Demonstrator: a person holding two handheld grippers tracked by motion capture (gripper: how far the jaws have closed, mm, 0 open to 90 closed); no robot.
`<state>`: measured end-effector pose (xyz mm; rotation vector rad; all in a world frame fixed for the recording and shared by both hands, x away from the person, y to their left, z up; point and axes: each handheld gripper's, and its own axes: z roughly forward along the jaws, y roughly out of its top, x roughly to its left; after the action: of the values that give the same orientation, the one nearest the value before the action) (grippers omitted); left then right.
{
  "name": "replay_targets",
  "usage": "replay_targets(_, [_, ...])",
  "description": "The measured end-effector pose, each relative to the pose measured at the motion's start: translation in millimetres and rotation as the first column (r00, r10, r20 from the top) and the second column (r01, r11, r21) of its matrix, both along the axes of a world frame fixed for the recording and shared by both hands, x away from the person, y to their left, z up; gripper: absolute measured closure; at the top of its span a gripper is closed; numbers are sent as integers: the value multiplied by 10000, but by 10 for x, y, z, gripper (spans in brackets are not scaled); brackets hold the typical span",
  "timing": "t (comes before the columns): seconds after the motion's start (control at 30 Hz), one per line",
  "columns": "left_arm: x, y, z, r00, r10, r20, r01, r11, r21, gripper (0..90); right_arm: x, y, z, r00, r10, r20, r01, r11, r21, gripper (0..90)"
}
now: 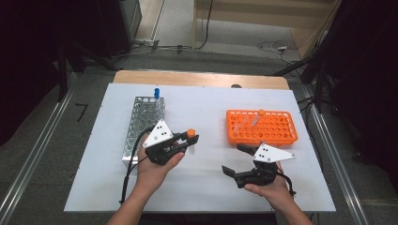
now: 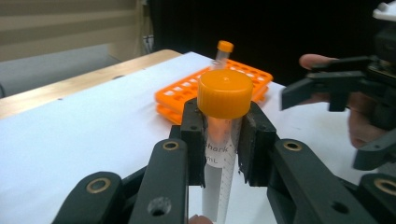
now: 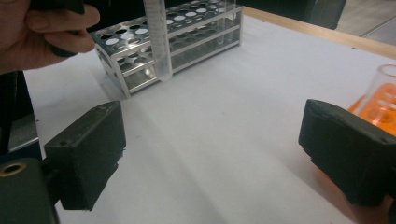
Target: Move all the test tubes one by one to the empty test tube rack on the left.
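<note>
My left gripper is shut on a clear tube with an orange cap, held upright just right of the metal rack. The tube's lower end hangs beside that rack, above the mat. My right gripper stands open with nothing between its jaws, in front of the orange rack. An orange-capped tube leans in the orange rack. A blue-capped tube stands at the metal rack's far end.
Both racks sit on a white mat that covers a wooden table. Bare mat lies between the two racks and in front of them. Metal rails and cables run along the floor on either side of the table.
</note>
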<state>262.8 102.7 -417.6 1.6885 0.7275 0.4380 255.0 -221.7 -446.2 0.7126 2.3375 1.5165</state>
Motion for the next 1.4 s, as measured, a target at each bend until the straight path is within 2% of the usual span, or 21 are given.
replay_targets(0.3, [159, 287, 72, 9956, 935, 72, -935, 9956, 41, 747, -8, -284, -36, 9986, -527, -4, 527, 9986, -26, 38])
replay_targets(0.5, [300, 493, 100, 9860, 1665, 74, -1664, 9860, -67, 747, 77, -457, -91, 9964, -842, -55, 842, 9964, 51, 38])
replay_targets(0.73, [488, 677, 110, 9695, 2450, 40, -2447, 9690, -331, 747, 176, -566, -158, 9925, -1214, -161, 1215, 9926, 36, 38])
replay_targets(0.83, [581, 738, 92, 9584, 2854, 3, -2851, 9574, -468, 748, 188, -593, -160, 9922, -1240, -140, 1241, 9922, 83, 38])
replay_targets(0.93, [672, 783, 75, 9495, 3138, -43, -3137, 9485, -434, 748, 193, -606, -165, 9919, -1266, -126, 1267, 9918, 137, 38])
replay_targets(1.03, [750, 814, 60, 9417, 3364, -36, -3363, 9411, -336, 748, 200, -610, -172, 9921, -1254, -81, 1255, 9920, 113, 38])
replay_targets(1.27, [880, 885, 8, 9181, 3962, -40, -3961, 9173, -412, 748, 203, -610, -181, 9923, -1232, -88, 1233, 9923, 90, 38])
replay_targets(1.4, [934, 914, -30, 9096, 4151, -194, -4156, 9079, -546, 748, 202, -607, -188, 9919, -1262, -126, 1263, 9920, 48, 38])
